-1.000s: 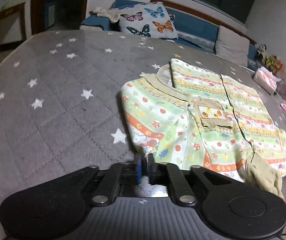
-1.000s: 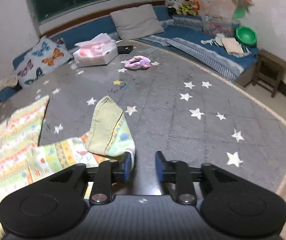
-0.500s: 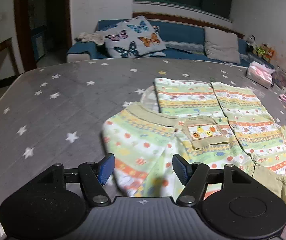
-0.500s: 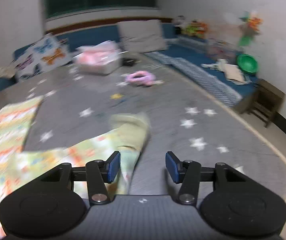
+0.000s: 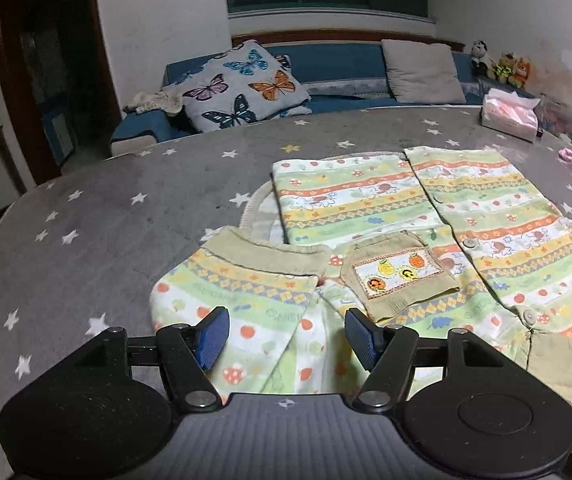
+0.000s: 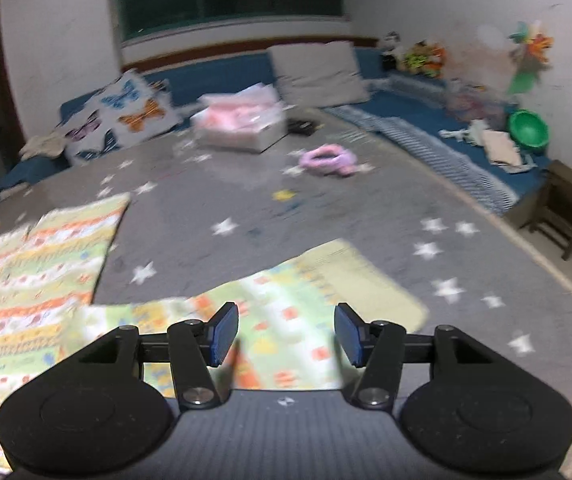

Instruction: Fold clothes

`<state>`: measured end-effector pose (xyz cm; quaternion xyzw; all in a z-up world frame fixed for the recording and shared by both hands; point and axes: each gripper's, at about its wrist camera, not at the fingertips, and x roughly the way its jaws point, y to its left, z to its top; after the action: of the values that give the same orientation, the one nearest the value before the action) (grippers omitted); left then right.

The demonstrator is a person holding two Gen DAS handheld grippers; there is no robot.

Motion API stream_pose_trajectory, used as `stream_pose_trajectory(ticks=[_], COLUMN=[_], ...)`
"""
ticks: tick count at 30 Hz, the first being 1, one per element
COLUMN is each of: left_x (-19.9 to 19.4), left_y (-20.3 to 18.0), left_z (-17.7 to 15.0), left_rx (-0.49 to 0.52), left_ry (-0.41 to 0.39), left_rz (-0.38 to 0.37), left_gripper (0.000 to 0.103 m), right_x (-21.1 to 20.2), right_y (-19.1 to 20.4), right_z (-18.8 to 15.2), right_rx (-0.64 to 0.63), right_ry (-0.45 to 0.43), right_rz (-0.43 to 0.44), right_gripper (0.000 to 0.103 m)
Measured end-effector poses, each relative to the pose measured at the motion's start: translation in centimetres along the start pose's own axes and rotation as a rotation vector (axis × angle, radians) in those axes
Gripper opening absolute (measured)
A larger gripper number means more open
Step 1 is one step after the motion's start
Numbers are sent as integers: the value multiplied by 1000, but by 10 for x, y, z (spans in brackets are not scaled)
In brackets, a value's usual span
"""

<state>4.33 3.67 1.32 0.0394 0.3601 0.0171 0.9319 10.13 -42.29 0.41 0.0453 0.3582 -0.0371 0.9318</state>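
Two tools hang with blue pads apart, gripping nothing: the left tool [image 5: 286, 336] above a folded-in sleeve, the right tool [image 6: 286, 334] above the other sleeve of the striped, fruit-printed green-and-orange children's shirt [image 5: 386, 240], spread flat on the grey star-patterned mat [image 5: 105, 220].

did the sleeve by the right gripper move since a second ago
Yes. The sleeve stood bunched up beside the right gripper; it now lies flat on the grey star mat, its cuff spread out toward the mat's right edge.
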Motion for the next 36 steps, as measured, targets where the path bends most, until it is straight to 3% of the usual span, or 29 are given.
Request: stream_pose_trajectory(ticks=[1,4,7,8,10,12,18,20,24,28,31,32,35,36], left_x=[3,14,19,19,14,5,-34,-43,-43,-43,-46,-45,-35,-29], left_y=[0,3,10,13,26,43,107,126,152,152,151,152,155,155], left_z=[1,3,3,2,2,1,-20,-35,-61,-70,-65,-62,-55,-54], left_rx=[6,4,-4,-7,-69,-145,-438,-520,-615,-583,-558,-554,-517,-503], left_ry=[-1,4,-1,-6,-18,-50,-117,-109,-36,-5,-17,-21,-28,-11], left_rz=[3,-8,-12,-12,-32,-16,159,218,244,286,306,307,299,302], left_gripper=[64,46,23,8,5,3,3,3,7,11,34,46,46,38], right_x=[3,9,9,9,11,14,15,16,17,16,16,16,16,16], right_y=[5,15,19,19,19,17,19,20,22,22,22,22,22,23], right_z=[-2,-6,-9,-8,-8,-6,-7,-7,-8,-7,-7,-7,-7,-8], right_rx=[-10,-19,-22,-22,-22,-23,-41,-45,-55,-56,-58,-58,-56,-57], right_ry=[10,25,21,22,23,25,27,26,28,30,32,33,31,30], right_rz=[8,19,18,17,16,16,7,5,2,2,3,3,2,2], right_gripper=[54,56,60,60,60,60,61,62,64,65,65,65,65,65])
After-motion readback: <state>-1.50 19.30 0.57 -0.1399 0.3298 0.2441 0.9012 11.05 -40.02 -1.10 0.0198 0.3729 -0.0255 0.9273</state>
